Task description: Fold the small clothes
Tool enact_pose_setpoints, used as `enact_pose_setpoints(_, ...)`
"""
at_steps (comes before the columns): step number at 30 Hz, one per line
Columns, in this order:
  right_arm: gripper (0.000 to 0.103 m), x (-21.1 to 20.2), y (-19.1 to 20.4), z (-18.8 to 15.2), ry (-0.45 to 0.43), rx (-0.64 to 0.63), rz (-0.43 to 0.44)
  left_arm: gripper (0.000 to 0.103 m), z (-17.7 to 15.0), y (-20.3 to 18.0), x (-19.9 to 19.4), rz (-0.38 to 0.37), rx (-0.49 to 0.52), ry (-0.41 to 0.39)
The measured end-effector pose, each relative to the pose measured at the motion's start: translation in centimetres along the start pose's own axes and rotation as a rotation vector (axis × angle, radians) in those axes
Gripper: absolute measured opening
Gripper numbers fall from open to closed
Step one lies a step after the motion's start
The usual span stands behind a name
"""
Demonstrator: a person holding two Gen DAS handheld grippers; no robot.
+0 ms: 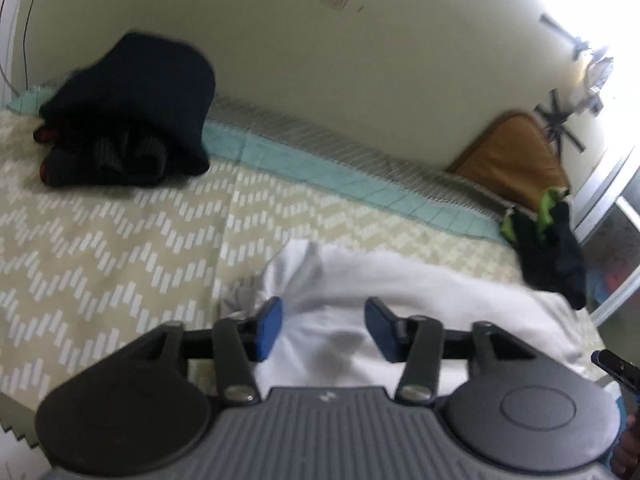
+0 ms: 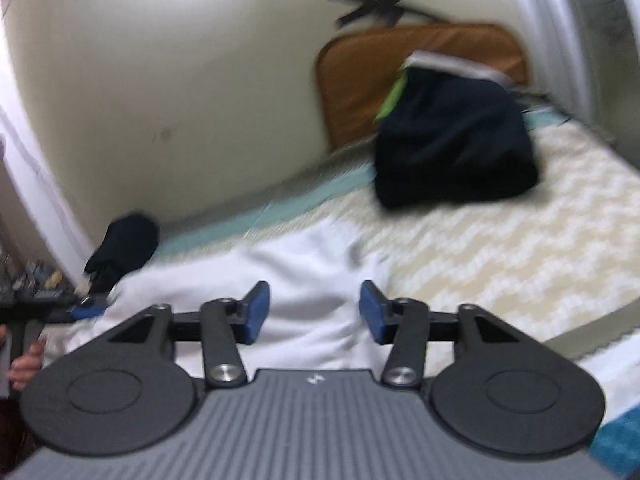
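A white garment [image 1: 420, 284] lies spread on the patterned bed cover [image 1: 100, 240], right below both grippers; it also shows in the right wrist view [image 2: 288, 272]. My left gripper [image 1: 324, 330] is open, its blue pads apart just above the white cloth near its left end, holding nothing. My right gripper [image 2: 314, 312] is open above the cloth's right part, holding nothing. The left gripper's tip shows at the left edge of the right wrist view [image 2: 80, 312].
A pile of dark folded clothes [image 1: 132, 120] sits at the back left by the wall. A dark garment with green trim [image 2: 452, 140] lies by a brown cushion [image 2: 360, 80]. A small dark item [image 2: 124, 244] lies near the wall. The bed edge is at right.
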State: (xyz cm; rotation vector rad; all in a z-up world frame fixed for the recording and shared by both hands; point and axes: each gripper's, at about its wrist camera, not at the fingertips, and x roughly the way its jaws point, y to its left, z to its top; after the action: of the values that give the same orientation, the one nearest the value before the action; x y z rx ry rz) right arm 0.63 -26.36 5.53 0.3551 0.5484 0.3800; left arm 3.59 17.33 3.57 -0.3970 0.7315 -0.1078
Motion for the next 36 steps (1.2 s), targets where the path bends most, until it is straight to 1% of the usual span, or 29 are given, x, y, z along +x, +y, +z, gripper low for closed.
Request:
enact_pose_setpoints(4,0.055,-0.4,-2.9,0.4,0.028,0.140,-0.020,0.051,0.4,-2.5,-1.5,-0.064,0.041,-0.031)
enact_pose_setpoints(5,0.056,-0.2,-3.4,0.2,0.045,0.169,-0.022,0.053,0.4,-3.4,-1.7,-0.085,0.064,-0.036)
enact_pose_setpoints(7,0.056,0.1,-3.6,-0.4,0.080,0.195,-0.019,0.054,0.5,-5.1,-1.6,-0.129,0.102,-0.034)
enact_pose_setpoints(9,0.056,0.5,-3.6,-0.8,0.111,0.197,-0.005,0.054,0.7,-6.7,-0.9,-0.180,0.124,-0.011)
enact_pose_setpoints(11,0.056,1.1,-3.2,-1.2,0.145,0.195,0.000,0.053,0.8,-8.3,0.4,-0.225,0.131,0.030)
enact_pose_setpoints(12,0.056,1.3,-3.2,-1.2,0.147,0.198,0.004,0.051,0.8,-9.0,1.2,-0.242,0.132,0.052)
enact_pose_setpoints(14,0.056,1.6,-3.1,-1.4,0.144,0.210,0.019,0.050,0.6,-10.0,2.6,-0.263,0.141,0.085)
enact_pose_setpoints(16,0.057,1.8,-3.3,-1.4,0.143,0.239,0.032,0.043,0.3,-10.9,4.2,-0.280,0.140,0.122)
enact_pose_setpoints(18,0.056,2.1,-3.4,-1.3,0.150,0.267,0.050,0.029,-0.1,-11.2,5.7,-0.307,0.127,0.170)
enact_pose_setpoints(19,0.055,2.4,-3.4,-1.3,0.158,0.281,0.067,0.025,-0.4,-11.2,6.5,-0.307,0.118,0.195)
enact_pose_setpoints(20,0.054,2.7,-3.3,-1.4,0.160,0.294,0.081,0.018,-0.7,-11.2,7.3,-0.292,0.113,0.221)
enact_pose_setpoints(21,0.043,3.0,-3.1,-1.3,0.170,0.297,0.091,0.009,-1.0,-11.0,8.2,-0.261,0.115,0.244)
enact_pose_setpoints(22,0.026,3.5,-2.8,-1.4,0.192,0.289,0.095,0.005,-1.4,-10.9,9.1,-0.214,0.121,0.260)
enact_pose_setpoints(23,0.021,3.9,-2.5,-1.4,0.210,0.281,0.097,0.006,-1.6,-10.6,9.3,-0.225,0.116,0.245)
enact_pose_setpoints(25,0.016,4.1,-2.0,-1.2,0.201,0.280,0.103,0.006,-1.4,-10.1,9.4,-0.241,0.091,0.256)
enact_pose_setpoints(28,0.016,3.2,-0.4,0.3,0.160,0.277,0.179,0.006,-1.4,-10.3,9.4,-0.233,0.091,0.260)
enact_pose_setpoints(30,0.016,2.8,1.8,1.7,0.136,0.228,0.220,0.007,-1.4,-10.6,9.2,-0.225,0.104,0.257)
enact_pose_setpoints(31,0.016,2.8,3.2,2.4,0.130,0.195,0.240,0.011,-1.3,-10.6,9.0,-0.238,0.100,0.260)
enact_pose_setpoints(32,0.016,3.0,4.6,3.0,0.131,0.165,0.262,0.023,-1.1,-10.3,8.6,-0.259,0.088,0.260)
enact_pose_setpoints(33,0.015,3.3,6.1,3.4,0.138,0.134,0.285,0.036,-0.8,-9.9,7.7,-0.278,0.078,0.241)
enact_pose_setpoints(34,0.015,3.7,7.7,3.8,0.148,0.099,0.304,0.040,-0.4,-9.4,6.6,-0.288,0.072,0.208)
enact_pose_setpoints(35,0.015,4.1,9.2,4.0,0.159,0.061,0.320,0.047,0.0,-8.6,5.3,-0.295,0.066,0.161)
enact_pose_setpoints(36,0.015,4.8,10.9,4.1,0.173,0.024,0.336,0.051,0.5,-7.5,3.6,-0.302,0.051,0.107)
